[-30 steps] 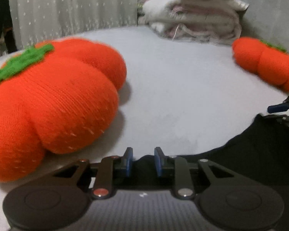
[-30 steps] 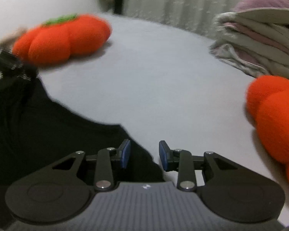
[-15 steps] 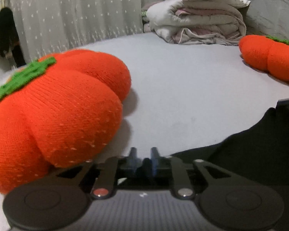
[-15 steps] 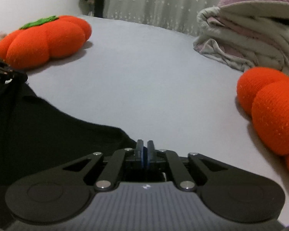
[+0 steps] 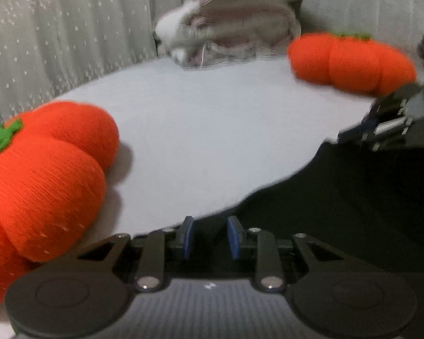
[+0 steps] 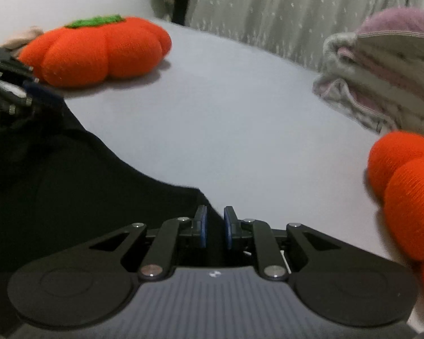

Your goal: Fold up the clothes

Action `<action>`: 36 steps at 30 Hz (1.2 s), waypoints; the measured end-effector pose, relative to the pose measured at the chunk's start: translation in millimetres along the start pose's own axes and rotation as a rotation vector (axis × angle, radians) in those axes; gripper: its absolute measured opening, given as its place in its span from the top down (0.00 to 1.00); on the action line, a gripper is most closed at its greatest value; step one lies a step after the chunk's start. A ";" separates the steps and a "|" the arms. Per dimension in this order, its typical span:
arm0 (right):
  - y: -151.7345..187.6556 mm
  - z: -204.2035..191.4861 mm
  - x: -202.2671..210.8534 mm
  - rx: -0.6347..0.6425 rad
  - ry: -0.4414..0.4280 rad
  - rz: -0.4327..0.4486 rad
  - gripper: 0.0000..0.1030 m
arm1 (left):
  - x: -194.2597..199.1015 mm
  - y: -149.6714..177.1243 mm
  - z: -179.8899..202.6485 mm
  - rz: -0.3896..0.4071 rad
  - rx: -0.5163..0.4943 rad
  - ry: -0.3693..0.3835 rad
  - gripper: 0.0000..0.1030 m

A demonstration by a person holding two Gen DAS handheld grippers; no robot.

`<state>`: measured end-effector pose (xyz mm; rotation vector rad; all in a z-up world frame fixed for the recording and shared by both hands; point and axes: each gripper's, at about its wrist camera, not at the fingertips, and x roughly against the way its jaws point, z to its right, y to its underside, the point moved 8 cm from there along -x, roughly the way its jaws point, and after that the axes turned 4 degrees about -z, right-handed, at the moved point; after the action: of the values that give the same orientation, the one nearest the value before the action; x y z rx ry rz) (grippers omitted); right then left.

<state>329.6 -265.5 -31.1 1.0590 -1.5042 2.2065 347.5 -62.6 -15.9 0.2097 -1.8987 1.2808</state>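
Two tools over a black garment on a pale bed

Left tool point(image 5: 209, 237) and right tool point(image 6: 214, 227) both spread above the black garment point(image 6: 70, 175); orange pumpkin cushion point(image 5: 39, 180) at frame left.

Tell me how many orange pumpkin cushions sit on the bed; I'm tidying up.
2. One pumpkin cushion lies at the bed's left side, near the left gripper; the other lies at the right, in front of the folded bedding pile. Others may lie out of view.
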 end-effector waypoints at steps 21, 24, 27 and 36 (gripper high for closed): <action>-8.8 4.2 -4.2 -0.130 0.040 0.022 0.97 | -1.1 -12.8 -32.3 0.023 0.162 -0.032 0.99; -16.3 14.3 2.3 -0.160 0.062 0.052 0.98 | -5.1 -16.9 -34.6 0.014 0.171 -0.054 0.99; -17.8 19.2 -12.1 -0.174 0.086 0.001 0.98 | -18.6 -23.6 -32.2 -0.024 0.148 -0.092 0.99; -10.7 5.6 -34.1 -0.006 0.200 0.010 0.86 | -40.2 -26.0 -37.6 -0.035 0.169 -0.112 0.65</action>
<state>362.0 -259.9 -46.2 0.8029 -1.4312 2.2376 407.8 -55.1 -20.3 0.4081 -1.8708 1.4327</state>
